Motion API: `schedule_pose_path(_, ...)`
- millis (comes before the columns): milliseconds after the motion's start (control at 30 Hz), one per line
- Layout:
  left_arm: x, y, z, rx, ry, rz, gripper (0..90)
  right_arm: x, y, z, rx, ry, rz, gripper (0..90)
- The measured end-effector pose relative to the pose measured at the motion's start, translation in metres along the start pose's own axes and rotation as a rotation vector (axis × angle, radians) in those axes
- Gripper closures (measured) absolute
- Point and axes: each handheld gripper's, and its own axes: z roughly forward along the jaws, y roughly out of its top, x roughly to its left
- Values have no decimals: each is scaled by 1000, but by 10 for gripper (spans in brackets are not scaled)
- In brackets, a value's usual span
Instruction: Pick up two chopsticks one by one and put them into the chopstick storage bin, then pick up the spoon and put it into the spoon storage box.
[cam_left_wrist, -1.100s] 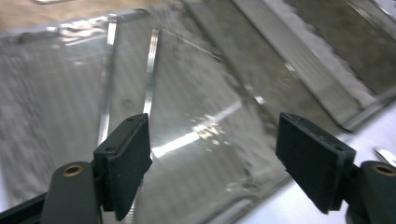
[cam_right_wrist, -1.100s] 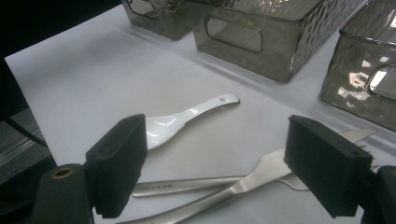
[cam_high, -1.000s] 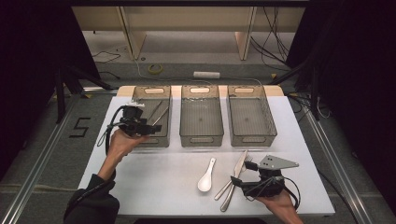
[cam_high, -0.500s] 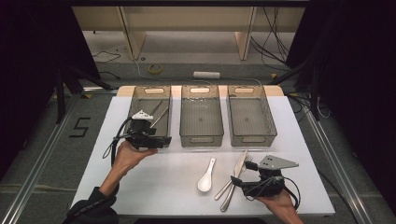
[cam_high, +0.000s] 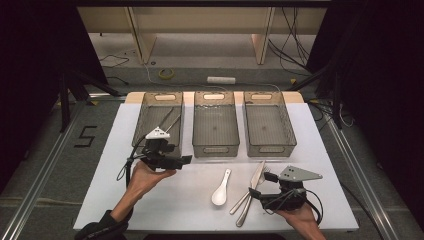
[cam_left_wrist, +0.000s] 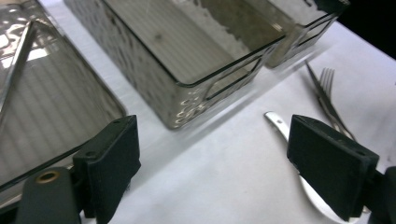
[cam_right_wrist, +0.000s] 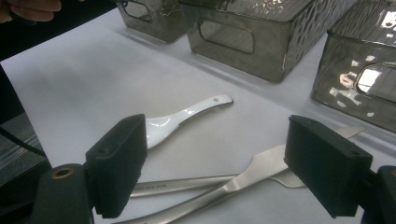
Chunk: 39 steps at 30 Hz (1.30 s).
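- Fingers of my left gripper (cam_high: 184, 160) stand wide with nothing between them; they have just been opening, in front of the left bin (cam_high: 159, 120) holding chopsticks (cam_high: 167, 121).
- Fingers of my right gripper (cam_high: 256, 194) gape wide too, gripping nothing, poised low over the knife (cam_high: 252, 184) and fork (cam_high: 250, 202).
- Just left of those, the white spoon (cam_high: 221, 189) lies on the desk (cam_high: 190, 205), before the middle bin (cam_high: 215, 125).

A bare strip of the table (cam_high: 165, 200) was left along its near edge, between the left corner and the white spoon (cam_high: 220, 188). The far half was blocked by three trays (cam_high: 216, 150) standing side by side, with narrow gaps between them. Toward the near right corner, the way was barred by crossed cutlery (cam_high: 248, 192).
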Motion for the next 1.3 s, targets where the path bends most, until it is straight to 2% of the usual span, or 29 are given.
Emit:
schedule_pose_path(167,-9,-2,1,16,-31,13,163,0,0,-1,-9,-8,1,218)
schedule_pose_path(600,-32,-5,9,73,-62,41,157,2,1,-2,-16,-9,-12,212)
schedule_pose_path(733,-36,-5,14,107,-73,35,158,1,1,0,-13,-8,-10,211)
schedule_pose_path(900,-39,-6,21,137,-84,8,161,0,1,-1,-13,-7,-11,211)
schedule_pose_path(1100,-49,-6,31,184,-92,8,176,1,1,-2,-13,-9,-13,212)
schedule_pose_path(1300,-60,-3,48,243,-109,13,203,2,0,-2,-7,-13,-17,212)
